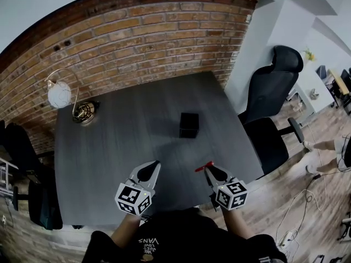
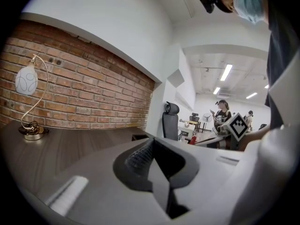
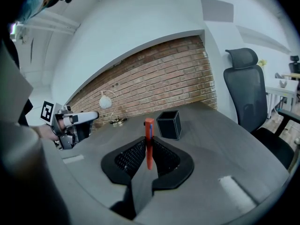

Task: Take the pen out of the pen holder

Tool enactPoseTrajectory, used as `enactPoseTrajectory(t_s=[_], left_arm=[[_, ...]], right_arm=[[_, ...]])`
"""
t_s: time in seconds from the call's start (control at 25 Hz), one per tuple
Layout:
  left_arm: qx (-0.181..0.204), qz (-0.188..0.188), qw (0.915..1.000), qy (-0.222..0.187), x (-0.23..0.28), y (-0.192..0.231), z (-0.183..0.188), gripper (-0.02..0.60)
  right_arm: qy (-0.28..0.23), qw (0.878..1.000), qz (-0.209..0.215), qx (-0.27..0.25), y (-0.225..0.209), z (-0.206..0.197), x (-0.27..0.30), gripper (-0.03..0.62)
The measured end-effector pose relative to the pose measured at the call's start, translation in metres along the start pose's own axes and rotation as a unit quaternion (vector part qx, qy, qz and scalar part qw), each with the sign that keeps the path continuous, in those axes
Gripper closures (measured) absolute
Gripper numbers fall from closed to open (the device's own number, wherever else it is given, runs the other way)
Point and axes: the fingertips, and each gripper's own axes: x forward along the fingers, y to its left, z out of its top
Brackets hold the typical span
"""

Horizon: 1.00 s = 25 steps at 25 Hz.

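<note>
Right tongs [image 1: 208, 170] were clamped on the red pen [image 1: 204, 166], held over the table's [image 1: 109, 147] near edge, well clear of the black holder [image 1: 189, 125] standing mid-table. Left tongs [image 1: 152, 170] hovered alongside, jaws pressed together on nothing. A lamp [image 1: 66, 97] stood by the brick wall.

Counting off now: one red pen [image 1: 204, 166], one black pen holder [image 1: 189, 125], one grey table [image 1: 109, 158], one lamp [image 1: 59, 93] with a white shade, one black office chair [image 1: 277, 92] beside the table, and two grippers, left gripper [image 1: 149, 170] and right gripper [image 1: 210, 171].
</note>
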Motion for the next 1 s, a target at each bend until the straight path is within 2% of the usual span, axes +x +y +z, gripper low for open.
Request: enactPoseTrajectory(t_s=[1.0], left_arm=[[-0.012, 0.015, 0.9998, 0.01, 0.003, 0.003, -0.015, 0.529]], right_arm=[[0.013, 1.0, 0.014, -0.01, -0.001, 0.002, 0.01, 0.546]])
